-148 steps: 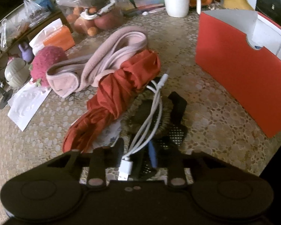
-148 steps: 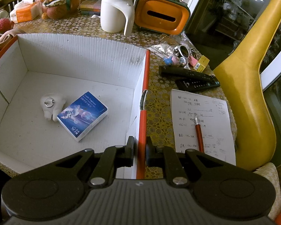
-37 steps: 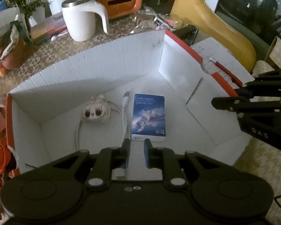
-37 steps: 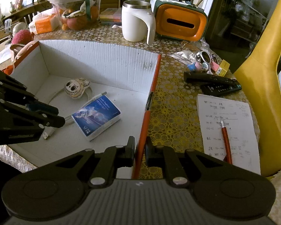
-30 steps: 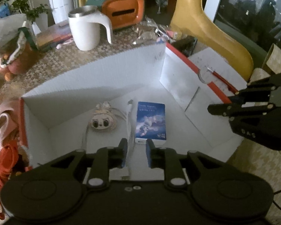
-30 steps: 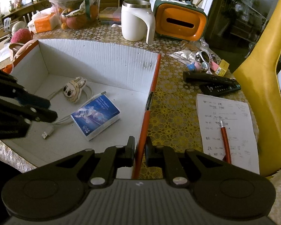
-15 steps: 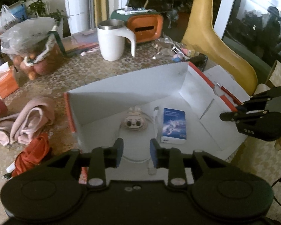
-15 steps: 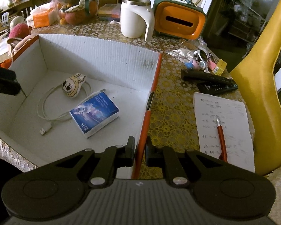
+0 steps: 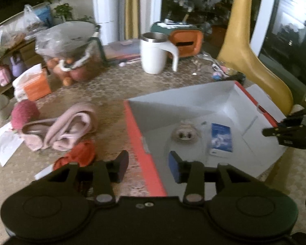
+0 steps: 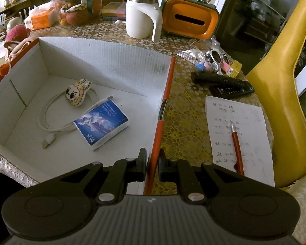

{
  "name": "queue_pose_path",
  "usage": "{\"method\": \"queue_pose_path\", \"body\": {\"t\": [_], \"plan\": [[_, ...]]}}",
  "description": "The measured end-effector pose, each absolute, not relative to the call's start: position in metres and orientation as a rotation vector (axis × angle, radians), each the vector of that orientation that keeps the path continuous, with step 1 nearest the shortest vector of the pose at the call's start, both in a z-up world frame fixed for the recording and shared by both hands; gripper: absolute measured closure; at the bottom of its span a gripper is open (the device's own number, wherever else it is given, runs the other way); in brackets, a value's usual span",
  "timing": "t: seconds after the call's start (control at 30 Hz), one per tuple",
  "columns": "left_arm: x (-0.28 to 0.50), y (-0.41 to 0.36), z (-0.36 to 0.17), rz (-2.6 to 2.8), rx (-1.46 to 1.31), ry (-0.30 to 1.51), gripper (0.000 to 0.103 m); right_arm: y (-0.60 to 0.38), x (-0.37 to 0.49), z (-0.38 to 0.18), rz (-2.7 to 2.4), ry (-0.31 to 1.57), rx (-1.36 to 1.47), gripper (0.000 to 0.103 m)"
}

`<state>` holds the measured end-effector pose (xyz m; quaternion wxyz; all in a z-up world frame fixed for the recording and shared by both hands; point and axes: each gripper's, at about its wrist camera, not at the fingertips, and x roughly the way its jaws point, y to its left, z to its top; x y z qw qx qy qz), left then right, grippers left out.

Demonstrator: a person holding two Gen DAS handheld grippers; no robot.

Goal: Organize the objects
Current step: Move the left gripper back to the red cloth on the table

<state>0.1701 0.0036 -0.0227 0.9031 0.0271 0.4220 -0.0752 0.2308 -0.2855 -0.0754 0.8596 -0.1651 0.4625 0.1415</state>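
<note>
Released: white charging cable [image 10: 51, 122] now coiled inside orange-rimmed white cardboard box [image 10: 116, 65]; left gripper [image 9: 146, 163] opening, empty; right gripper [image 10: 152, 165] clamping box wall.

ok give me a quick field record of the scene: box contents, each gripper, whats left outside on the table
box contents: white cable, bunny charm, blue packet
right gripper: shut on box wall
left gripper: jaws opening, nothing between them
outside box: pink cloth, red cloth

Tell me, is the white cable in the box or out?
In. The cable lies looped on the box floor, beside the blue pack.
</note>
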Motion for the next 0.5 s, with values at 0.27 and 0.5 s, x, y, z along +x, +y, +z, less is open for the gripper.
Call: {"method": "queue_pose_path", "body": {"t": [0.27, 0.5], "plan": [[0.163, 0.04, -0.025, -0.08, 0.041, 0.88, 0.058, -0.287, 0.233, -0.075, 0.293, 0.975, -0.358, 0.092], [0.157, 0.062, -0.035, -0.037, 0.028, 0.889, 0.051, -0.292, 0.239, -0.076, 0.28, 0.978, -0.362, 0.092]]}}
